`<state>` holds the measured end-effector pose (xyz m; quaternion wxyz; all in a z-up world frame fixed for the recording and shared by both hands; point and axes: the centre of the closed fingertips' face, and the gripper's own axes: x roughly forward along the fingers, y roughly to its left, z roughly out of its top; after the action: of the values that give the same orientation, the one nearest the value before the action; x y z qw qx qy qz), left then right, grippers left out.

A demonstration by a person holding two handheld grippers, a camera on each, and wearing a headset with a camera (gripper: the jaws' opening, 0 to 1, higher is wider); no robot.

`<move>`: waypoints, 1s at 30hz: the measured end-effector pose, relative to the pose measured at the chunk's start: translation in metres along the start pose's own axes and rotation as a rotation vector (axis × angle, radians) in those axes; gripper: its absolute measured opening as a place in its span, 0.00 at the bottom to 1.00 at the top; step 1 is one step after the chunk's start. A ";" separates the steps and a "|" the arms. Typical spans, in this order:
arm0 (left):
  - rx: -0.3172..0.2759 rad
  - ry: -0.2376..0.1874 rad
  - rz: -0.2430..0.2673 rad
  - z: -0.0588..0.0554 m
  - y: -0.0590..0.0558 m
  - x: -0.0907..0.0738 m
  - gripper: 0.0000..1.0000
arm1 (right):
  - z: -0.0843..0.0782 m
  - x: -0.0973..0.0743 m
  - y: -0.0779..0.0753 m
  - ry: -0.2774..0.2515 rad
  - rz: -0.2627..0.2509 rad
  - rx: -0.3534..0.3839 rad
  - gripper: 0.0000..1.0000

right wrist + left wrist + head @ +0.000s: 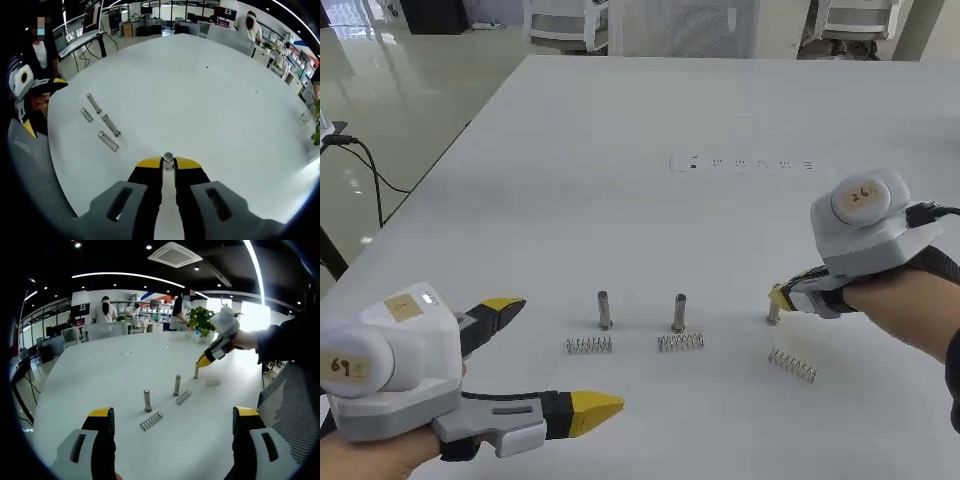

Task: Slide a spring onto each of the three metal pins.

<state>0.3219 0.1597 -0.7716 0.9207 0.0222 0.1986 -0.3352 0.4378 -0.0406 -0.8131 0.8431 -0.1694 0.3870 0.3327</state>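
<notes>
- The right gripper (168, 164) has its jaws drawn narrow onto the head of the right pin (168, 158), which stands upright between the yellow tips.
- The right spring (792, 365) lies flat just beside that pin, on the side of the bench's (620, 150) near edge. It is apart from the pin, and its long axis slants toward the near right corner.
- The middle pin (679, 313) and left pin (604, 310) stand in the same row along the near edge, long axes vertical and heads up, both bare.
- The middle spring (680, 342) and left spring (589, 345) each lie just in front of their own pin, with long axes running along the near edge.
- The left gripper (562, 355) hangs by the near left corner with jaws wide and nothing between them. It is left of the left pin and pointed along the row.
- The pins look like stiff, smooth steel, small and free-standing, so a sideways nudge would likely tip them. They are best steadied low on the shank, since jaws on the head block a spring's way down.
- The springs look light and soft along their length, likely to squash or flick away if pinched hard. Take one across the coils near the middle with a gentle grip, leaving one end open.
- Each spring needs turning from lying to upright, so that its bore lines up over a pin's head.
</notes>
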 end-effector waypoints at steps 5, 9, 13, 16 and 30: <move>0.003 0.002 -0.003 0.000 -0.001 0.000 0.97 | -0.003 -0.002 0.002 0.003 0.001 0.006 0.10; 0.004 0.002 -0.005 0.000 -0.001 0.000 0.97 | -0.006 -0.004 0.003 0.009 0.003 0.008 0.10; 0.004 0.002 -0.007 0.000 -0.002 0.001 0.97 | -0.007 -0.005 0.004 0.011 0.010 0.022 0.10; 0.004 0.002 -0.007 0.000 -0.001 0.001 0.97 | -0.008 -0.005 0.004 0.014 0.014 0.029 0.10; 0.003 0.003 -0.008 -0.001 0.000 0.001 0.97 | -0.010 -0.007 0.010 0.018 0.024 0.060 0.10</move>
<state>0.3223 0.1593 -0.7732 0.9190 0.0232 0.1995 -0.3393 0.4220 -0.0417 -0.8139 0.8404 -0.1422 0.4062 0.3294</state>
